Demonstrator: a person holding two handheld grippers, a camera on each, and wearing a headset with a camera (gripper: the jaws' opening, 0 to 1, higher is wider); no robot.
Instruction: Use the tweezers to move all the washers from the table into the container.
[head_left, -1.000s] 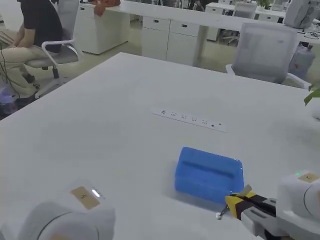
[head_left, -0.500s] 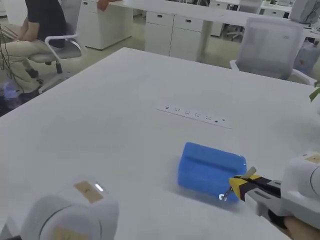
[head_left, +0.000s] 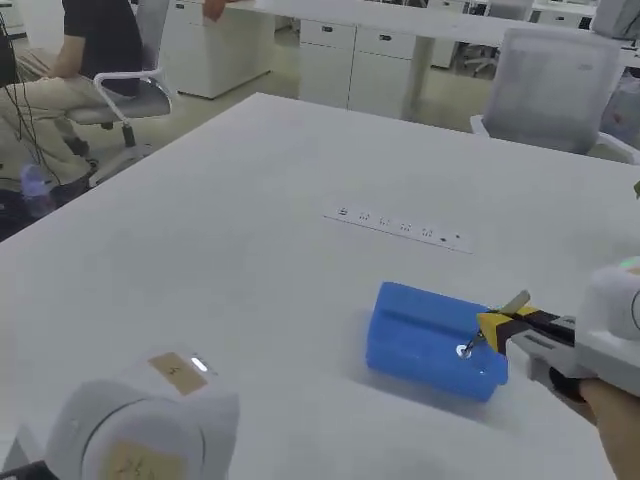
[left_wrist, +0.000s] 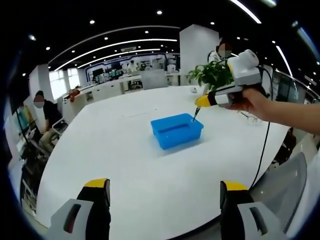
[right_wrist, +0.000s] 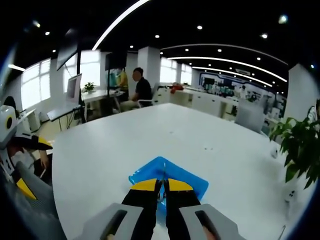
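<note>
Silvery washer (head_left: 464, 350) in right tool's (head_left: 497, 323) tweezers (head_left: 480, 338), over container (head_left: 420, 330)

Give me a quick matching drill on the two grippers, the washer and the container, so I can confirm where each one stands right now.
Things:
1. left gripper
2. right gripper
3. washer
4. container

States:
a. blue, sitting on the table
b. jaws wide apart, holding nothing
c. at the tip of the tweezers
d. shut on the tweezers

Pairs: 1-b, 2-d, 3-c, 4-a
</note>
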